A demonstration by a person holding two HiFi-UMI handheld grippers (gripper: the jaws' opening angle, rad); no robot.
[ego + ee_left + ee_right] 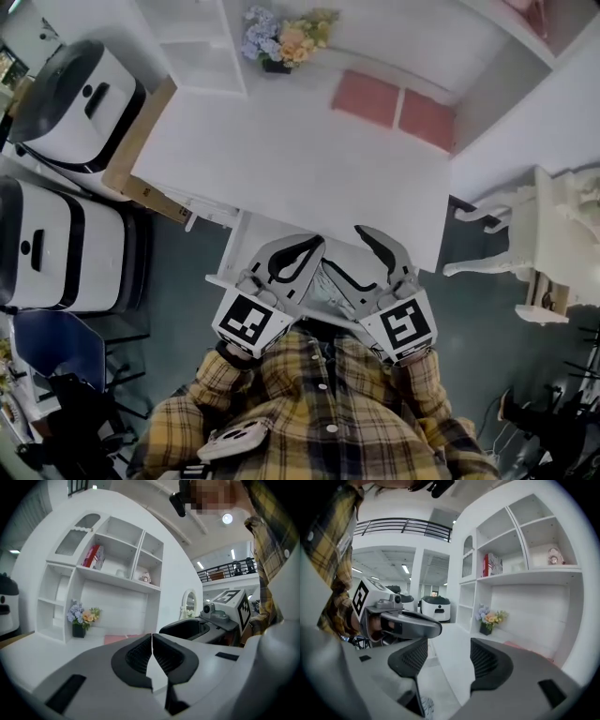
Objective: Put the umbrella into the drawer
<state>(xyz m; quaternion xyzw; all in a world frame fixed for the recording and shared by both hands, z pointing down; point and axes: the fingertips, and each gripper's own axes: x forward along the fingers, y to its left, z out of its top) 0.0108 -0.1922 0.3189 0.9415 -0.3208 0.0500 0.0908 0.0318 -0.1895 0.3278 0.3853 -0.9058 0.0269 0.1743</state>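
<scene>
My left gripper (309, 246) and right gripper (358, 251) are side by side over the front edge of the white desk (281, 159), close to my plaid shirt. In the left gripper view the left gripper (152, 637) is shut, pads touching, with nothing between them. The right gripper (447, 656) is open and empty. Below them an open white drawer (228, 255) sticks out from the desk front. A small patterned grey and white thing (424, 708) shows low between the right gripper's jaws, down by the drawer. I cannot tell whether it is the umbrella.
On the desk are a pot of flowers (286, 37) and two pink mats (366, 97) under a white shelf unit (117, 559). Two white machines (80, 103) and a cardboard box (141, 155) are at the left. A white chair (520, 239) stands at the right.
</scene>
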